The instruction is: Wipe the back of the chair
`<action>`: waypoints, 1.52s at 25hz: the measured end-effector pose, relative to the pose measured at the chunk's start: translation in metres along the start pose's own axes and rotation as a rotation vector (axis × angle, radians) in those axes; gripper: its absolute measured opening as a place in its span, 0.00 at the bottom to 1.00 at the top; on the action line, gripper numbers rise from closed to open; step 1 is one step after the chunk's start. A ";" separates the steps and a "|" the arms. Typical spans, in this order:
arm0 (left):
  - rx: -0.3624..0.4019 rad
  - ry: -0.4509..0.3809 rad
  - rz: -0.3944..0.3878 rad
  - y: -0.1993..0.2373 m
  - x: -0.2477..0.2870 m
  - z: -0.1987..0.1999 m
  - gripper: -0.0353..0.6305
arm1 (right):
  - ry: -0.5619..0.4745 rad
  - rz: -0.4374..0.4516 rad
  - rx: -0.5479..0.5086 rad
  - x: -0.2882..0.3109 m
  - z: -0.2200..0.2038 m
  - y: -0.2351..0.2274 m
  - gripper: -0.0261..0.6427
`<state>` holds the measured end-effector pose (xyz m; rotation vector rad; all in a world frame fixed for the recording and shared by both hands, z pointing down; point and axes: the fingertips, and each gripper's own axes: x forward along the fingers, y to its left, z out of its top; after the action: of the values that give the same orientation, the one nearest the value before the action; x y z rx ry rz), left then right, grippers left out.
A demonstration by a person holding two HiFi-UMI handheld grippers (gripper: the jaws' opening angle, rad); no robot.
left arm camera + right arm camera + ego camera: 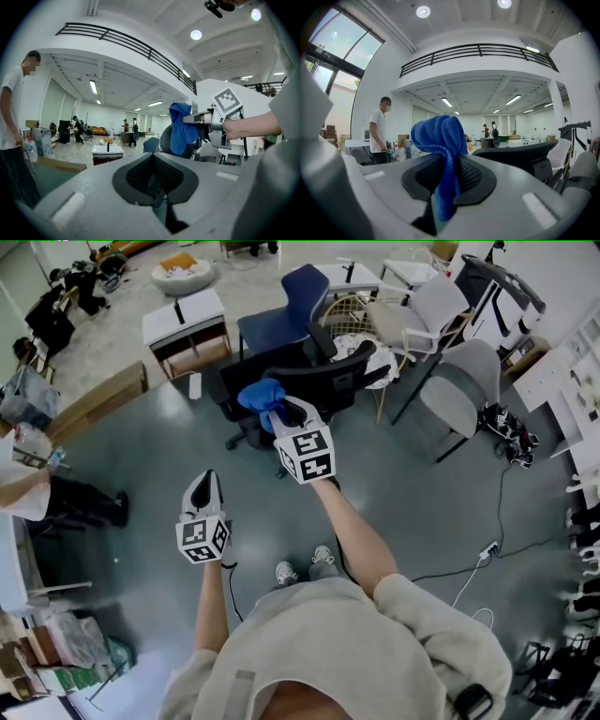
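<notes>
cloth (261, 393) in right gripper (284, 414) | chair back (330, 379) just beyond cloth | left gripper (204, 487) left of right gripper, nearer person (337, 652)

The black office chair (317, 381) stands upright on its wheeled base, its curved back facing the person. The blue terry cloth (440, 136) is bunched into 1 lump, pinched between the right gripper's (446, 176) jaws, just beside the back's top edge; whether they touch cannot be told.
</notes>
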<state>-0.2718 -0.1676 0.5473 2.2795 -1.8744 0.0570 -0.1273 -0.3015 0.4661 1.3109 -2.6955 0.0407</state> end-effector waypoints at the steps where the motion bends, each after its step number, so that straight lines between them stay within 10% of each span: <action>1: 0.002 0.002 0.007 0.001 -0.001 0.000 0.06 | 0.001 0.003 -0.001 0.004 0.001 -0.001 0.14; 18: 0.018 0.006 0.068 -0.001 0.003 0.000 0.06 | 0.038 -0.039 -0.012 0.019 0.000 -0.062 0.14; 38: 0.050 0.002 -0.039 -0.076 0.062 0.012 0.06 | 0.046 -0.199 0.002 -0.046 0.008 -0.204 0.14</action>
<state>-0.1866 -0.2159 0.5353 2.3467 -1.8470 0.1019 0.0595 -0.3921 0.4439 1.5520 -2.5145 0.0504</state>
